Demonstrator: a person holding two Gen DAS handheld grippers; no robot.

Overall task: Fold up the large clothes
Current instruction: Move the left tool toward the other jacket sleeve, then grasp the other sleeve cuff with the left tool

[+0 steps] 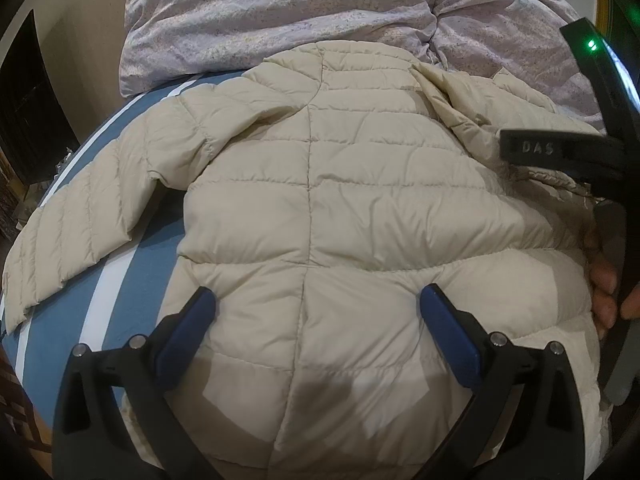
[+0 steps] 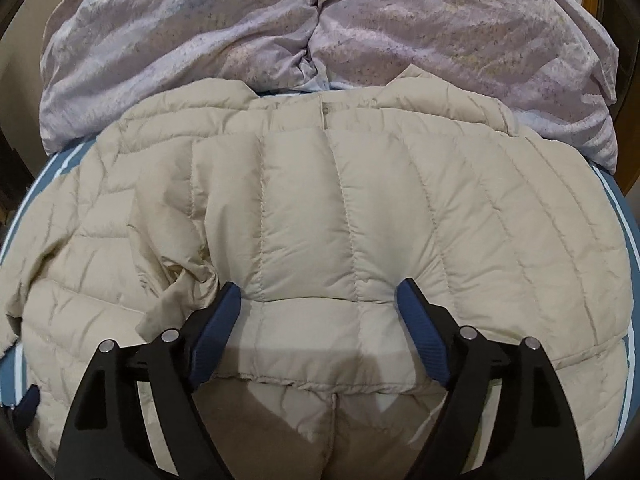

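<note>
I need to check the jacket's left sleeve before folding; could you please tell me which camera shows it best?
The left wrist view: the sleeve lies spread out over the striped sheet, visible to its cuff. The right wrist view shows only a bunched part of it at the left edge.

Open strip of blue striped bed sheet to the left of the beige puffer jacket, between its body and the spread sleeve. Far side blocked by the bunched lilac duvet, touching the jacket's collar. On the right, crowded by the right gripper and the hand beside the jacket edge. Narrow bare sheet at the far right.
</note>
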